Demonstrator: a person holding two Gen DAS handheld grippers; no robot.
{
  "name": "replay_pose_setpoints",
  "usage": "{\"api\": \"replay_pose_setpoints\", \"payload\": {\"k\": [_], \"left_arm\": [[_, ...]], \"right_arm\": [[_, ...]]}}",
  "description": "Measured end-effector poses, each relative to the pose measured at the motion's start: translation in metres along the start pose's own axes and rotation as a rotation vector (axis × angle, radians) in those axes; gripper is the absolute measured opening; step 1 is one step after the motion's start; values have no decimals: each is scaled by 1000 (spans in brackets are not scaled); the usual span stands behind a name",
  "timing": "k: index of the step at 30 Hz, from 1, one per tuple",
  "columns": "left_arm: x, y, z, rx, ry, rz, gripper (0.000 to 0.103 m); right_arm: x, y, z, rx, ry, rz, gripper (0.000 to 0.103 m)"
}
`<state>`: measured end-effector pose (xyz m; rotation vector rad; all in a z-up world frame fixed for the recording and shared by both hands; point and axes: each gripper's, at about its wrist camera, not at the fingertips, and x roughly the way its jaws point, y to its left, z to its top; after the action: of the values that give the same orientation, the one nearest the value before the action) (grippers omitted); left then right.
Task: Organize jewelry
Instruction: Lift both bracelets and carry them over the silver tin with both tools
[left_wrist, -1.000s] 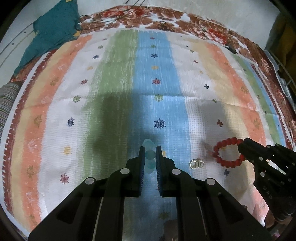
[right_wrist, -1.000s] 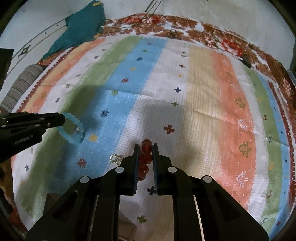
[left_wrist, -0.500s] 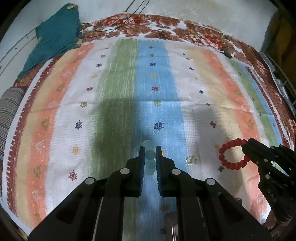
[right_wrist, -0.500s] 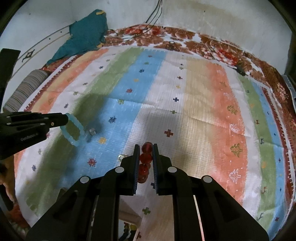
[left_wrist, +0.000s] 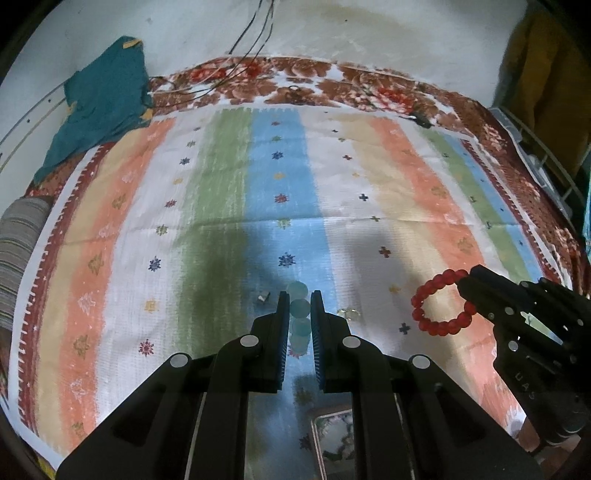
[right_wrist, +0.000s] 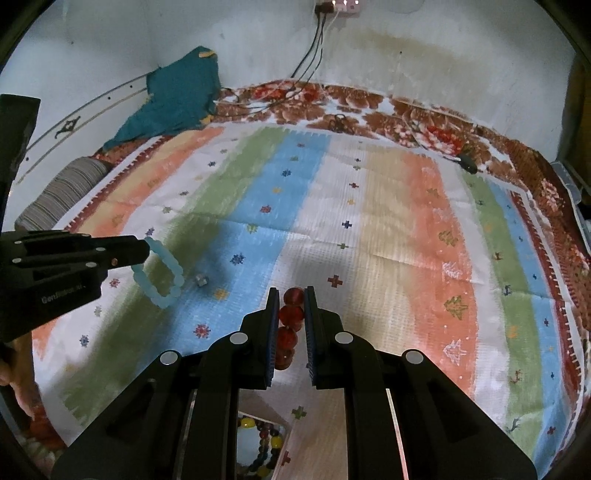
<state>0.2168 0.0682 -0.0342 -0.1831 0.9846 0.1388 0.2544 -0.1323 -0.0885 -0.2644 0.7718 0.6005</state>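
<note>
Left gripper (left_wrist: 298, 308): clenched on pale blue bead bracelet (right_wrist: 162, 273), lifted clear of striped bedspread (left_wrist: 369, 206).
Right gripper (right_wrist: 291, 306): clenched on red bead bracelet (left_wrist: 441, 302), likewise aloft, probably bound for storage.
Near edge: tray (right_wrist: 258, 443) holding mixed beads.

The striped cloth (left_wrist: 369, 206) lies open ahead; only a small silver piece (left_wrist: 264, 297) and clear beads (left_wrist: 349, 313) lie near.

The red bracelet (left_wrist: 441, 302) and pale blue bracelet (right_wrist: 161, 273) look like frosted, translucent beads, the striped bedspread (left_wrist: 369, 177) is coarse woven cloth, and both grippers' fingers (left_wrist: 282, 332) are matt black plastic.
</note>
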Motion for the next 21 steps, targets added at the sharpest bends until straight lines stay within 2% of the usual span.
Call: {"api": "replay_pose_setpoints", "payload": {"k": [8,21], "left_arm": [[-26,-14,-11,30,-46,-33,11],[-64,-37,-35,90,-99,-96,11]], "right_arm": [[-29,3,-6,7,-68,10,14],[-55,12,-25,7,-87,33,14]]}}
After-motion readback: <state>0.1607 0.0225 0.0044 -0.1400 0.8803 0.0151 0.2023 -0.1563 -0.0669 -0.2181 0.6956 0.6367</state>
